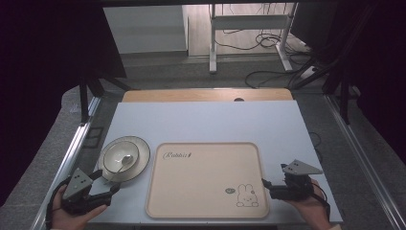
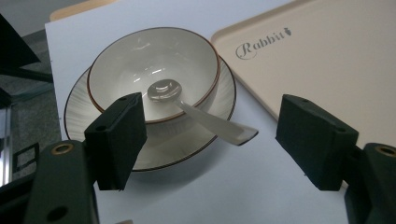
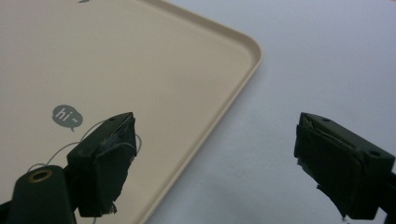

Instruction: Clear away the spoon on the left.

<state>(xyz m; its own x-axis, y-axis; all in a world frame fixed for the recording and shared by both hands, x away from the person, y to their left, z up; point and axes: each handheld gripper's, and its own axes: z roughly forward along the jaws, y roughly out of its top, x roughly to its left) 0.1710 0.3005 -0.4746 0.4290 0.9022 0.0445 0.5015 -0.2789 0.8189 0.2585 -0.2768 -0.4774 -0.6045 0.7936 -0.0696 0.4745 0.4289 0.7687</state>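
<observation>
cream bowl, brown-rimmed; ribbed cream plate; beige tray, rabbit drawing; black grippers.

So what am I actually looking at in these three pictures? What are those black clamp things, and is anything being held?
No robot here: a person holds a hand-held clamp in each hand. The high view looks down on the table, with the left gripper and right gripper at the near edge. The other two pictures come from cameras riding on each gripper, looking out between its black jaws. On the table lie a beige tray printed with a rabbit, and beside it a bowl on a plate, with a spoon resting in the bowl. Both grippers are open and hold nothing; the left one points at the bowl, the right one at the tray's corner.
</observation>
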